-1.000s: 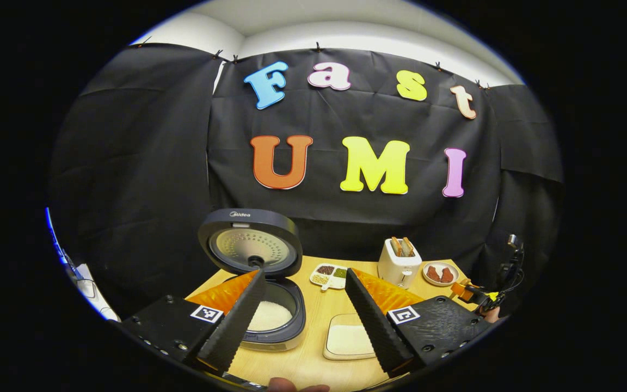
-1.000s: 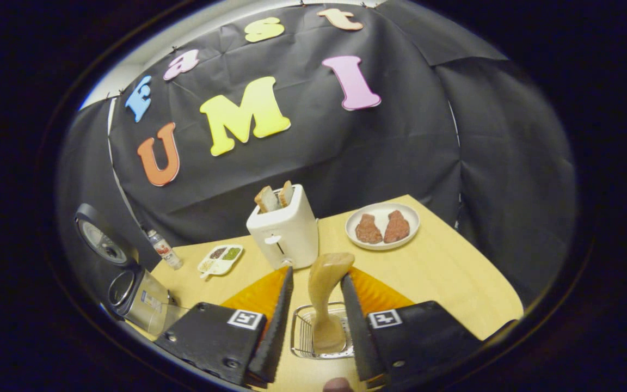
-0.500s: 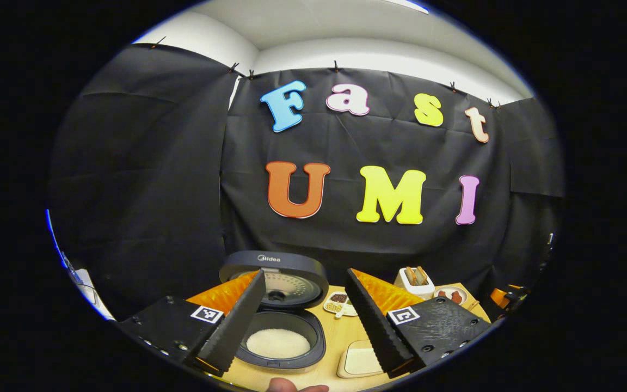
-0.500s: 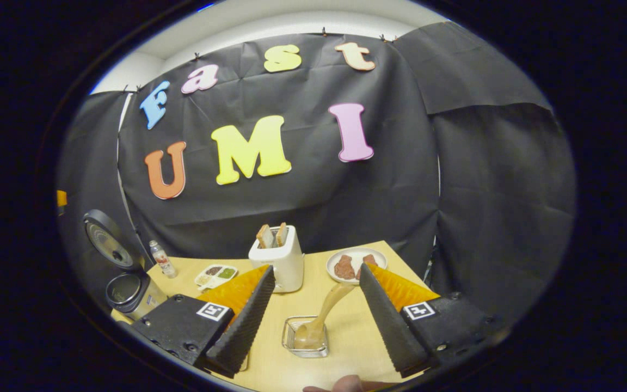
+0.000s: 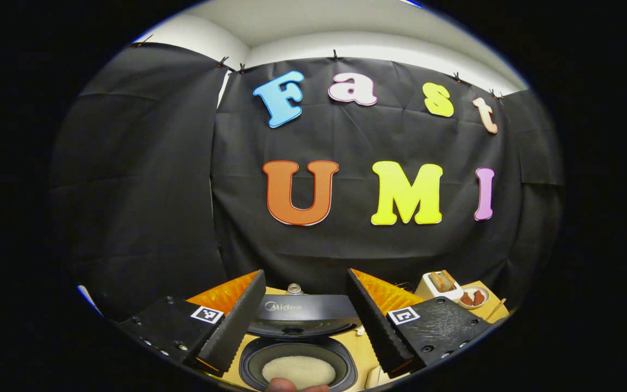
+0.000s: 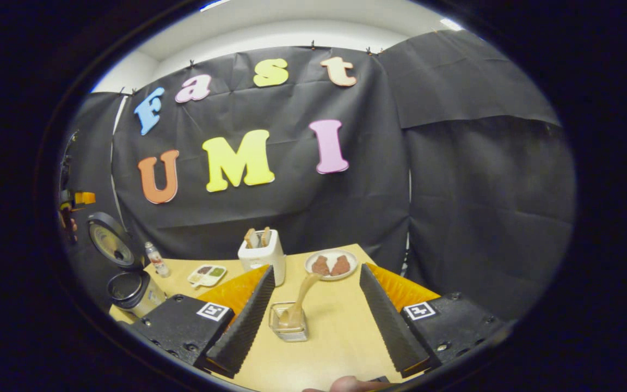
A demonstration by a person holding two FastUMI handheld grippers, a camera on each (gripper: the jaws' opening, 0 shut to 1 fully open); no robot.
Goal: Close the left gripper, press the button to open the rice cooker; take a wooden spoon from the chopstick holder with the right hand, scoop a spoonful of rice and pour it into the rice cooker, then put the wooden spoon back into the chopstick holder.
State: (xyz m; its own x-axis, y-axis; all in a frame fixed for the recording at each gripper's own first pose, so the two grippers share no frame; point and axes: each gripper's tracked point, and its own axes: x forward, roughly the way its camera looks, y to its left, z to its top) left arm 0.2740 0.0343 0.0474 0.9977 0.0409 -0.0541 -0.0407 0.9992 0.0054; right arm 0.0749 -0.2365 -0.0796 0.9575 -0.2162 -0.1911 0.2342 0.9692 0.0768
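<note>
1. left gripper (image 5: 303, 348) spread wide, nothing between the fingers, hovering over the rice cooker (image 5: 298, 367); fingertip of the holding hand (image 5: 283, 385) at the bottom edge of the left gripper view.
2. cooker pot open just below that gripper, white rice (image 5: 299, 371) lying in a low mound inside; lid (image 5: 302, 314) standing up behind the pot, between the fingers in view.
3. past the lid, cap of a small bottle (image 5: 294, 288) against the booth wall; toaster (image 5: 440, 283) with bread and plate (image 5: 474, 296) off to the right, near the table's far right corner.
4. right gripper (image 6: 313, 340) also spread wide, empty, held above the table (image 6: 335, 337); bare wood between and ahead of the fingers, open room right up to the right edge.
5. chopstick holder (image 6: 287, 324), a wire basket, on the table just inside the left finger, apart from both fingers.
6. wooden spoon (image 6: 301, 302) in the holder, light wood, broad end down in the basket, handle leaning up and right toward the plate (image 6: 331, 264).
7. farther back: toaster (image 6: 261, 251), sectioned dish (image 6: 207, 274), bottle (image 6: 156, 259) along the wall side.
8. far left in the right gripper view: rice cooker (image 6: 128, 288) open at the table's left edge, lid (image 6: 109, 242) up, other gripper (image 6: 74, 198) above it.
</note>
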